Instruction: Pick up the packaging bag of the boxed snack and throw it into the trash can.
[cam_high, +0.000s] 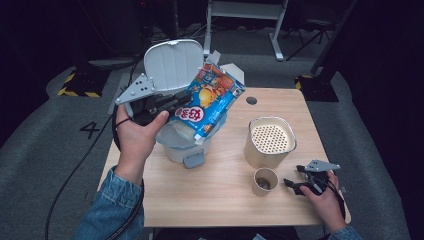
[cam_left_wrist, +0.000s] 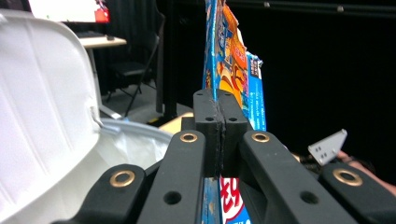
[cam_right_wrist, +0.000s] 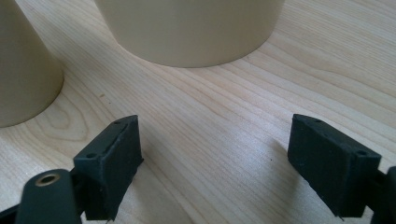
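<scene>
1. Presently, the left gripper (cam_high: 172, 106) has its jaws pinched tight on a blue snack packet (cam_high: 212, 100), held above the open white bin (cam_high: 182, 145) at ten o'clock on the bench (cam_high: 225, 195).
2. The right gripper (cam_high: 295, 184) rests at four o'clock, jaws spread wide on nothing.
3. Risk, as I judge it: the thin pinched edge could slip, dropping the packet beside the bin.
4. The left gripper view shows the pads meeting on the film; the high view shows the beige container (cam_high: 270, 142) and paper cup (cam_high: 265, 181).

The snack bag (cam_high: 212, 102) hangs over the open bin (cam_high: 182, 142), left of the canister (cam_high: 270, 142) and cup (cam_high: 265, 181).
</scene>
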